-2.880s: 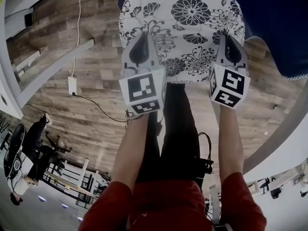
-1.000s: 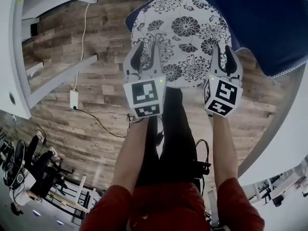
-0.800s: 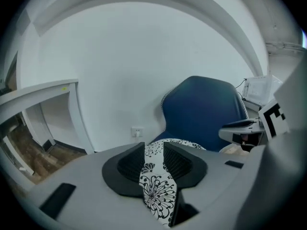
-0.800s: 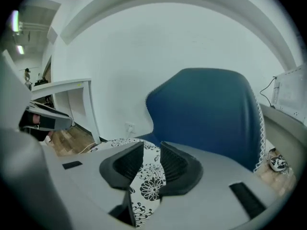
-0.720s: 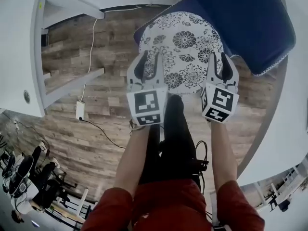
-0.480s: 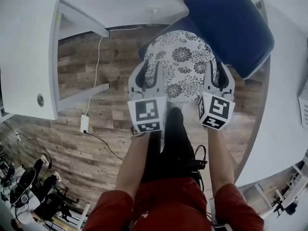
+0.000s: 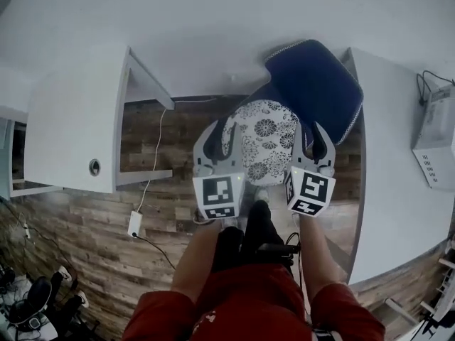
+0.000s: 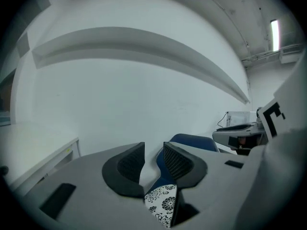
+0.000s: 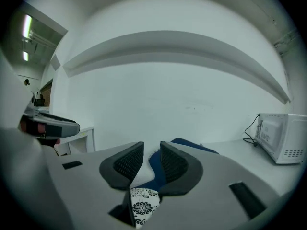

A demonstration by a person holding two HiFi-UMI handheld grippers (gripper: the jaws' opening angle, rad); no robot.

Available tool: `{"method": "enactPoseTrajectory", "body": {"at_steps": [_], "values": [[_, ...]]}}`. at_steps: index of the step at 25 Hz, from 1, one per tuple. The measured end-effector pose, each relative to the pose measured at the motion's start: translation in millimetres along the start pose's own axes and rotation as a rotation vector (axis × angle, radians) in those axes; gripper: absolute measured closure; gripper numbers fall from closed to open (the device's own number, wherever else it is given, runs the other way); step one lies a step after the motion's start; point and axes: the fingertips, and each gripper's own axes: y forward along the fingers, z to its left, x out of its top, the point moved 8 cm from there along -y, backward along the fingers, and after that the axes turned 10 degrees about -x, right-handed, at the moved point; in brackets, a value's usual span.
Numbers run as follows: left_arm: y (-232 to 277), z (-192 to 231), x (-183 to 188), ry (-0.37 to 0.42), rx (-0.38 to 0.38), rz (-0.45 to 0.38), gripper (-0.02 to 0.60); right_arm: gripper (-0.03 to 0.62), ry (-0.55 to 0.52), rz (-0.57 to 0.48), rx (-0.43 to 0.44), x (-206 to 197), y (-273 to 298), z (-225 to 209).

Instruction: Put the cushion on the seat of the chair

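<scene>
The round white cushion with black flowers [image 7: 263, 139] lies on the seat of the blue chair [image 7: 316, 84]. My left gripper [image 7: 218, 128] hangs above its left edge and my right gripper [image 7: 313, 129] above its right edge. In the left gripper view the jaws of the left gripper [image 8: 153, 153] stand a little apart. Only wall and the chair [image 8: 192, 140] show between them, with the cushion [image 8: 163, 204] small and low below. The right gripper [image 9: 151, 153] looks the same: a narrow empty gap, the chair [image 9: 187, 143] beyond, the cushion [image 9: 144, 206] underneath.
A white desk [image 7: 78, 141] stands left of the chair and another white desk [image 7: 387, 169] to its right. That one carries a white appliance [image 7: 435, 137] with a cable. A power strip [image 7: 135, 224] and its cord lie on the wood floor. The person's legs are right in front of the chair.
Both grippers held the cushion's edges between their jaws and lowered it onto the seat. Now the fabric is out of the jaws and the grippers and head have risen away.
</scene>
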Motion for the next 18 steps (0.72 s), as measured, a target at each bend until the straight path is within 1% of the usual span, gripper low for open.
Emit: {"method": "enactPoseTrajectory", "body": {"at_steps": [6, 10, 14, 18], "values": [[-42, -4, 56, 0.051, -0.006, -0.106, 0.453, 0.477, 0.017, -0.102, -0.002, 57, -46, 2], [-62, -8, 92, 0.085, -0.021, -0.182, 0.453, 0.479, 0.021, -0.176, 0.007, 90, -68, 7], [-82, -17, 110, 0.111, -0.023, -0.207, 0.453, 0.479, 0.026, -0.216, 0.022, 111, -90, 10], [-93, -23, 120, 0.118, -0.034, -0.222, 0.453, 0.479, 0.019, -0.242, 0.036, 126, -103, 11]]}}
